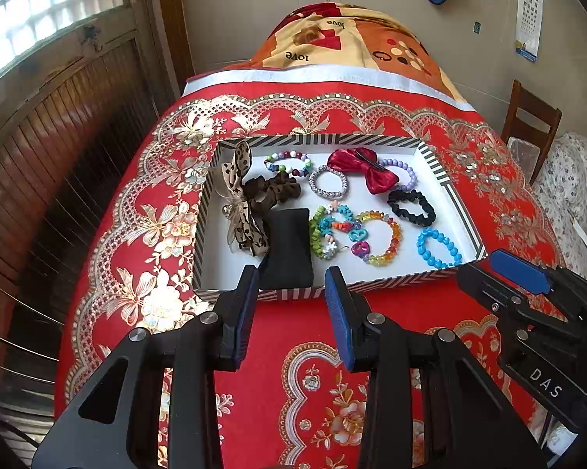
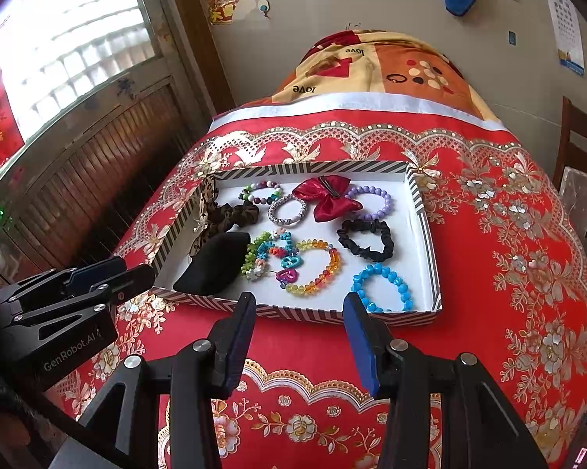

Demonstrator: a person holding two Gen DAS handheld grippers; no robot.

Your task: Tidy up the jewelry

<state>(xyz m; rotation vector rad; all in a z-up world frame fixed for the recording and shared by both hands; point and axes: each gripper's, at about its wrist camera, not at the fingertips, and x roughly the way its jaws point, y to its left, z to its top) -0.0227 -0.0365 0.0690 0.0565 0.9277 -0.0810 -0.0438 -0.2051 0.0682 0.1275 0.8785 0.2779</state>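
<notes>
A striped-rim white tray [image 1: 434, 156] [image 2: 430, 269] on the red tablecloth holds several beaded bracelets, scrunchies and bows. Among them are a blue bead bracelet [image 1: 439, 249] [image 2: 383, 285], a red satin bow [image 1: 367, 170] [image 2: 326, 197], a black scrunchie [image 1: 412, 207] [image 2: 365, 240], a rainbow bracelet [image 1: 383, 238] [image 2: 317, 269] and a black cushion [image 1: 287, 252] [image 2: 215, 265]. My left gripper [image 1: 291, 285] is open and empty just before the tray's near edge. My right gripper [image 2: 297, 308] is open and empty at the near edge, by the blue bracelet.
The table carries a red floral cloth [image 1: 391, 312]. A patterned blanket heap [image 1: 352, 39] lies behind the tray. A wooden chair [image 1: 528, 125] stands at the right. A wooden wall and window are at the left.
</notes>
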